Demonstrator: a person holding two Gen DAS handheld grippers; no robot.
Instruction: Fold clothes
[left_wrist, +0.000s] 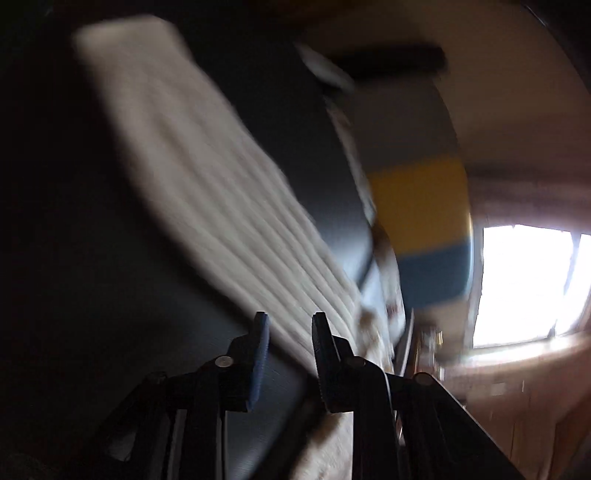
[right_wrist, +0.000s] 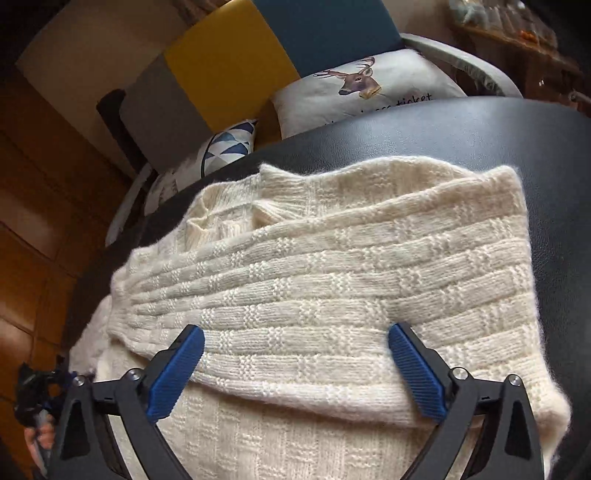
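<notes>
Cream basket-weave knit sweater (right_wrist: 314, 295) lies partly folded on a black leather surface (right_wrist: 517, 166). Above it the right gripper (right_wrist: 295, 363) gapes, holding nothing; the left gripper (left_wrist: 290, 354), blurred, stands narrowly parted and empty. A deer-print cushion (right_wrist: 362, 88) sits beyond.

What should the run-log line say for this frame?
sweater: partly folded on black surface | right gripper: open over fold | left gripper: narrow gap, empty, view blurred

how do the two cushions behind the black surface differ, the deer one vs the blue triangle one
The deer cushion is off-white, with a printed stag's head and dark lettering; the triangle cushion bears a pattern of blue and white triangles. The deer cushion shows a far bigger face; of the triangle cushion only a narrow part shows. The deer cushion sits right of the triangle cushion. Both lie behind the black surface, whose edge hides their lower parts.
</notes>
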